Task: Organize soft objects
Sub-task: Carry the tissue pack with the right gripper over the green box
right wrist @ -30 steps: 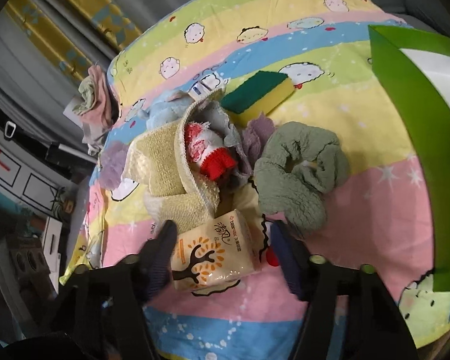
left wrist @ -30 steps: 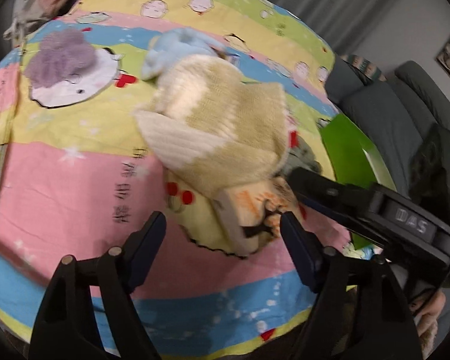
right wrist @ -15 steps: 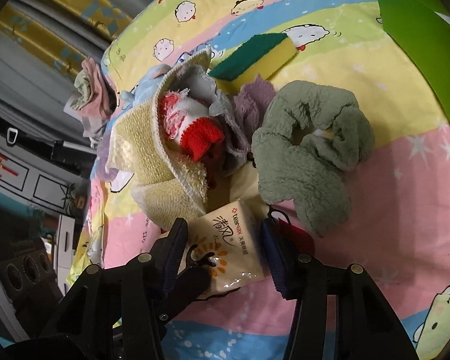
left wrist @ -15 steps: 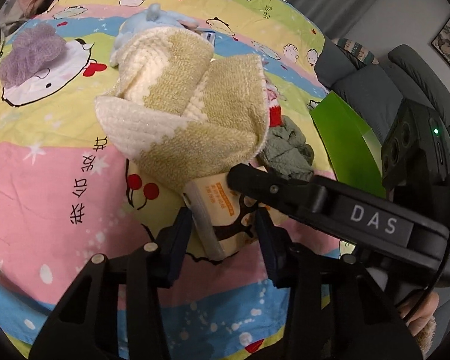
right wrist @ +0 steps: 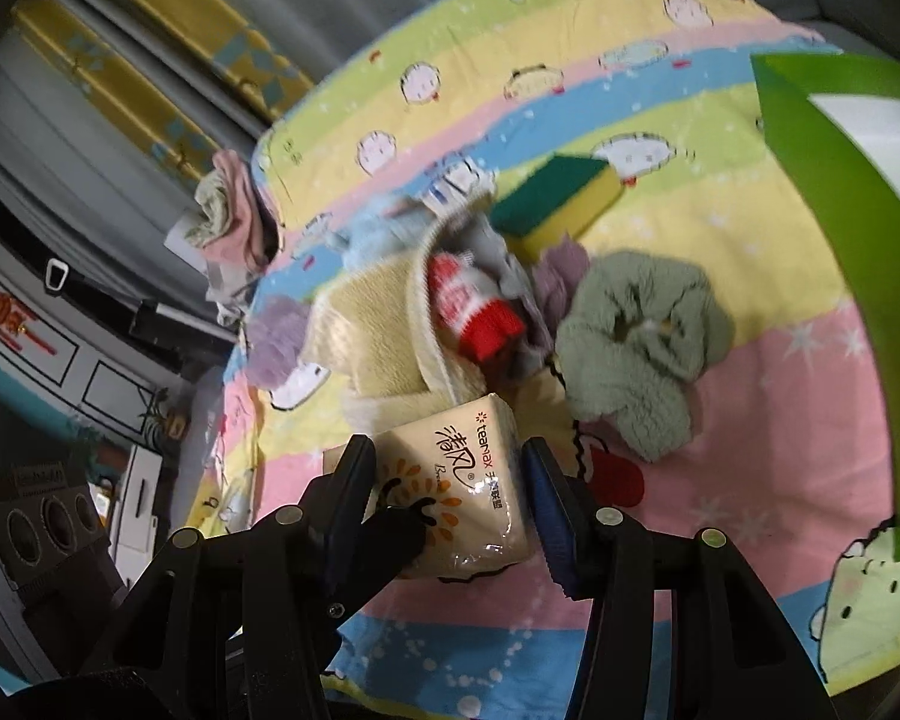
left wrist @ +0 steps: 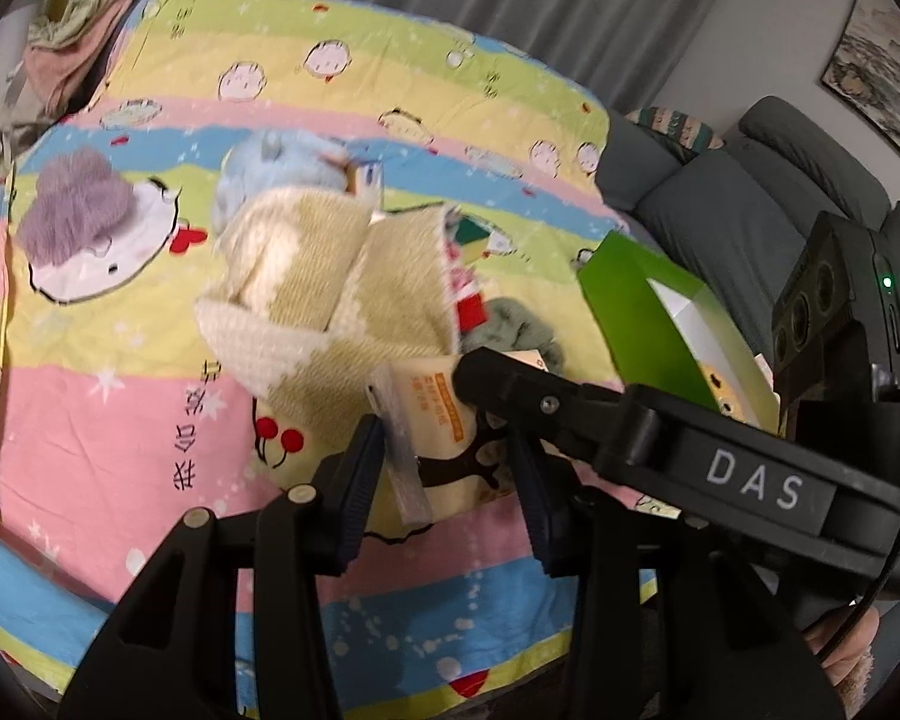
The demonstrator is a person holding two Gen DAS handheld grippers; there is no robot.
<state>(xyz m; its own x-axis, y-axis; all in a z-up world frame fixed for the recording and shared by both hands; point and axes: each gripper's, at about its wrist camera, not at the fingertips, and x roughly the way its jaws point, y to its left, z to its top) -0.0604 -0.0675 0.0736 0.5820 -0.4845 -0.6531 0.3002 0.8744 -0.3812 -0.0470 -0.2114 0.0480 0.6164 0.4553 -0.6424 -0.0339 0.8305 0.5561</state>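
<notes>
A cream tissue pack (right wrist: 459,495) with orange print is held above the striped cartoon blanket (right wrist: 750,420). My right gripper (right wrist: 450,501) is shut on it. My left gripper (left wrist: 447,468) is also shut on the same tissue pack (left wrist: 432,432), from the other side. Behind it lie a beige knit cloth (left wrist: 330,306), a red and white sock (right wrist: 480,312), a green scrunchie (right wrist: 642,342), a green and yellow sponge (right wrist: 564,198), a light blue plush (left wrist: 282,168) and a purple fluffy item (left wrist: 78,204).
A green box (left wrist: 648,324) with a white inside stands open at the blanket's right edge; it also shows in the right wrist view (right wrist: 840,192). A grey sofa (left wrist: 750,192) is beyond it. Folded clothes (left wrist: 72,42) lie at the far left corner.
Both grippers closed in on the tissue pack from open and now grip it. The pack has been lifted slightly toward the near edge of the blanket.
</notes>
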